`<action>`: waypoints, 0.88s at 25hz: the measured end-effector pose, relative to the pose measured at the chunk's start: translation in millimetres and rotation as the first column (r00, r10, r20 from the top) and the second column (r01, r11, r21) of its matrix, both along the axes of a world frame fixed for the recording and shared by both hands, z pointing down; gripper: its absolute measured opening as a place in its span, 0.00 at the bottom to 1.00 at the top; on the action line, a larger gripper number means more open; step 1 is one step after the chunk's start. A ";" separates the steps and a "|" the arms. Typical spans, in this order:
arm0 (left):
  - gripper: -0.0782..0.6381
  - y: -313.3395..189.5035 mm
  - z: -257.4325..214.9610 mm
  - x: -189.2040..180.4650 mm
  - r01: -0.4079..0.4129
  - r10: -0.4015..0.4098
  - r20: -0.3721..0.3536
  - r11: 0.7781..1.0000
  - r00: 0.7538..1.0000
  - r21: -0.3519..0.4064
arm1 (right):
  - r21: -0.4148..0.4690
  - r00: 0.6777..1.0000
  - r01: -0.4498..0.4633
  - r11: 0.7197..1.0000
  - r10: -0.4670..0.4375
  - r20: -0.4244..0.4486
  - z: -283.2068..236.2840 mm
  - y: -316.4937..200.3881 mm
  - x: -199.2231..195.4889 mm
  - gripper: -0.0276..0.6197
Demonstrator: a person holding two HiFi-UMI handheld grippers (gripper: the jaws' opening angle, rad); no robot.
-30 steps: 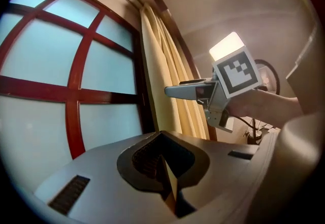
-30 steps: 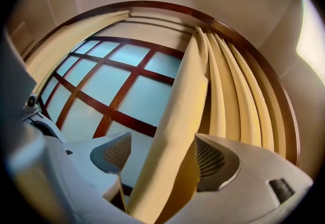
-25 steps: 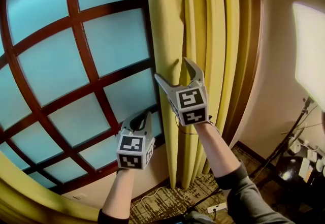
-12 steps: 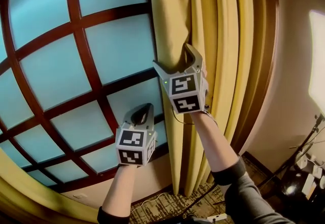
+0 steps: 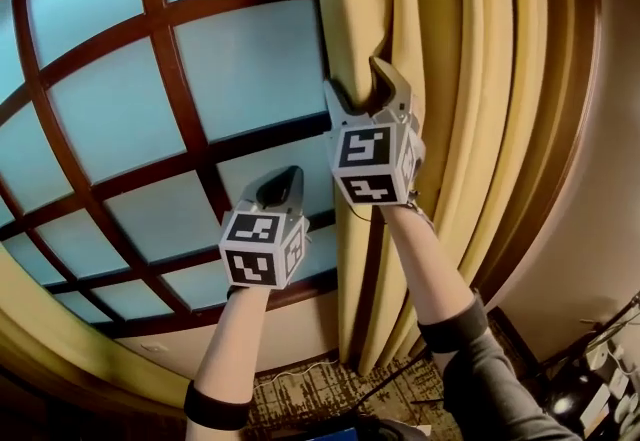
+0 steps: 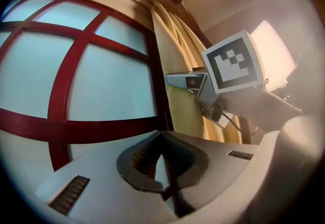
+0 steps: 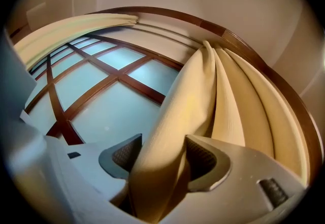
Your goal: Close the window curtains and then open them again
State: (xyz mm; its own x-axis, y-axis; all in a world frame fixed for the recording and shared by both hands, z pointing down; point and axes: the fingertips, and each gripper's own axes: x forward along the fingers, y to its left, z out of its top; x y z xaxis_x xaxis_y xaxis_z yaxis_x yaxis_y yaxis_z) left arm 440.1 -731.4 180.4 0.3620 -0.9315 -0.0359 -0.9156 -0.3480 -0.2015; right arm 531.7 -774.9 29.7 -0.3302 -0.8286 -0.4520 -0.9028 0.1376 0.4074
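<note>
The yellow right curtain (image 5: 450, 49) hangs gathered beside the dark-framed window (image 5: 120, 79). My right gripper (image 5: 355, 77) is raised at the curtain's left edge. Its jaws have just been closing, and in the right gripper view the pads of the right gripper (image 7: 162, 141) press on a thick fold of the curtain (image 7: 244, 101) that fills the gap. My left gripper (image 5: 283, 179) is lower and to the left, in front of the glass, shut with nothing in it. The left gripper (image 6: 161, 135) faces the window frame, with the right gripper's marker cube (image 6: 233, 63) to its right.
A second yellow curtain (image 5: 40, 329) sweeps across the lower left. Below are patterned carpet (image 5: 310, 394) with a white cable, and stand legs (image 5: 610, 329) at the lower right. A bright lamp (image 6: 274, 48) glows at the right in the left gripper view.
Both grippers rose and moved in toward the window. The right gripper's wide-open jaws went around the curtain's left edge and closed on a fold. The left gripper stayed shut.
</note>
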 end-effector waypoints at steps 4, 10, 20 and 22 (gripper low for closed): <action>0.09 -5.3 2.1 5.4 0.015 -0.015 -0.003 1.000 1.000 -0.008 | 0.052 1.000 -0.025 0.998 0.026 -0.016 -2.8 6.3 6.7 0.26; 0.09 -4.9 1.9 7.4 0.012 -0.012 -0.004 1.000 1.000 -0.016 | 0.042 1.000 0.015 0.999 -0.015 -0.001 -3.6 10.8 6.8 0.10; 0.09 1.8 2.1 16.2 0.000 0.000 0.005 1.000 1.000 -0.027 | 0.065 0.998 0.042 0.997 -0.039 -0.056 -2.1 18.3 7.0 0.08; 0.09 3.4 4.6 11.2 0.011 -0.011 0.009 0.999 1.000 -0.032 | 0.077 0.996 0.057 0.995 -0.051 -0.078 -2.7 20.8 -1.3 0.08</action>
State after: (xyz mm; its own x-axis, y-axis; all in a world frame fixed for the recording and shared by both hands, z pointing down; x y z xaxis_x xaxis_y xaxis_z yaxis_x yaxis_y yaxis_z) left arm 451.3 -728.0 184.9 0.3518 -0.9361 -0.0031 -0.9178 -0.3442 -0.1981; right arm 530.5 -754.2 27.1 -0.4091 -0.7712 -0.4877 -0.8612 0.1497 0.4857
